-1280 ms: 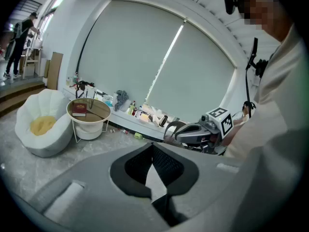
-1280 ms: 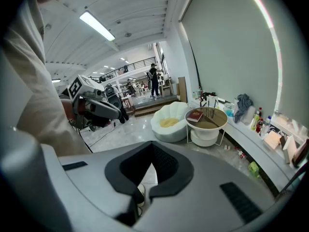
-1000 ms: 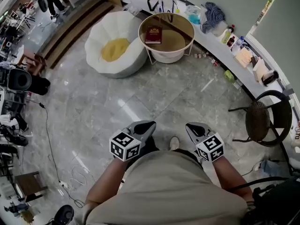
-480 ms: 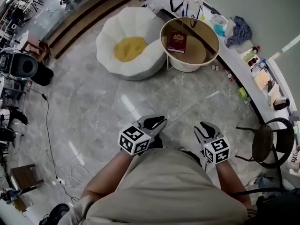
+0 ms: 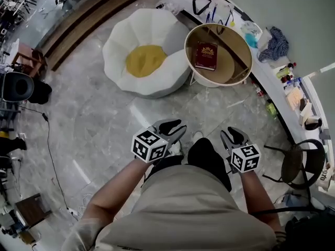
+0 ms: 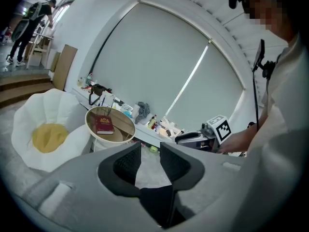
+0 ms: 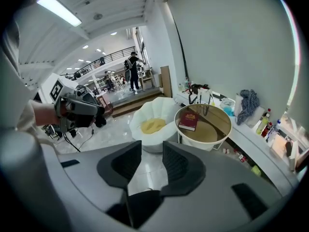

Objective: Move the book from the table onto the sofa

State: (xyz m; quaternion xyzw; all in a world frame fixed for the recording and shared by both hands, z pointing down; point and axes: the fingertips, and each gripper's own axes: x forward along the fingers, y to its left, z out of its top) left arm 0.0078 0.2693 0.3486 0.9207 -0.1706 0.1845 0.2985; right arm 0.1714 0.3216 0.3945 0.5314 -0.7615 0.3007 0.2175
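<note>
A dark red book point(image 5: 205, 55) lies flat on the round gold-rimmed table point(image 5: 233, 64), far ahead of both grippers. To the table's left stands the white petal-shaped sofa point(image 5: 157, 80) with a yellow cushion point(image 5: 145, 60). My left gripper point(image 5: 175, 125) and right gripper point(image 5: 235, 135) are held close to the person's body, above the floor. Both are opening, with nothing between the jaws. In the left gripper view, the book point(image 6: 103, 124) shows beyond my left gripper point(image 6: 149, 156). The right gripper view has the book point(image 7: 188, 121) ahead of my right gripper point(image 7: 152, 161).
A cluttered ledge point(image 5: 272, 61) runs along the curved wall behind the table. A black chair point(image 5: 296, 163) stands at the right. Wooden steps point(image 5: 78, 20) rise at the far left, and a cable point(image 5: 49, 140) trails across the marble floor.
The person has walked forward, so the table and sofa are nearer. The jaws of both grippers were together and now stand parted.
</note>
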